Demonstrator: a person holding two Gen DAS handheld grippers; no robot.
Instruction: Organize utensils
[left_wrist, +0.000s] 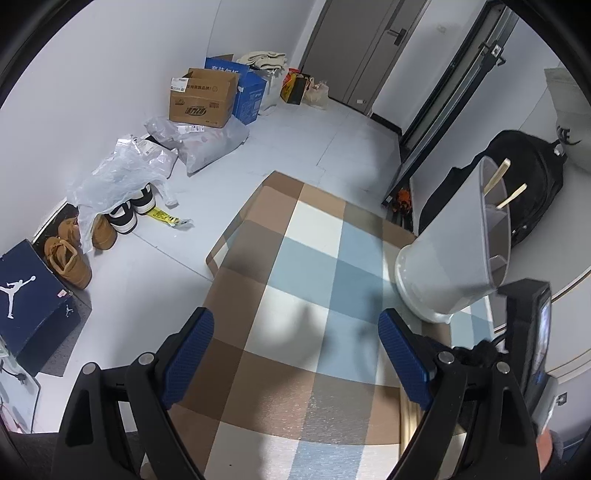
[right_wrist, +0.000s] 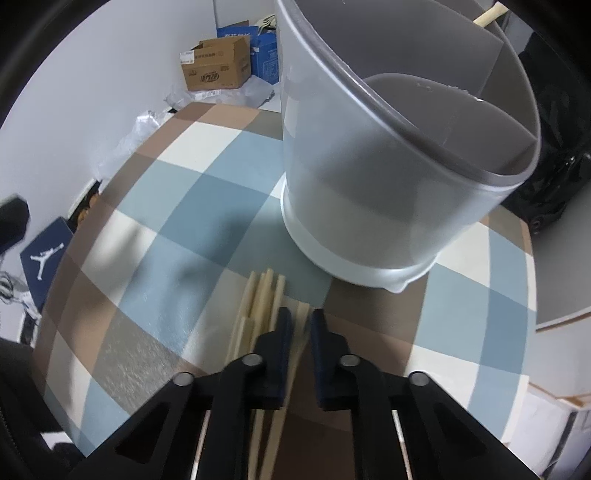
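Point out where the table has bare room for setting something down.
Free: the checked cloth between the left gripper and the table's far edge. Crowded: the holder and the chopsticks at the right gripper.

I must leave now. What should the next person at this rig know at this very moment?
Left gripper: open, empty, above the checked cloth.
Right gripper: pointing down at the loose chopsticks, jaws nearly together around one chopstick. It still lies on the cloth, not lifted.
Holder: grey divided cup, upright on the cloth just beyond the chopsticks.
Done: two sticks already stand in the holder's far compartment.
Left: lift the gripped one, drop it in the holder, then move the rest the same way.
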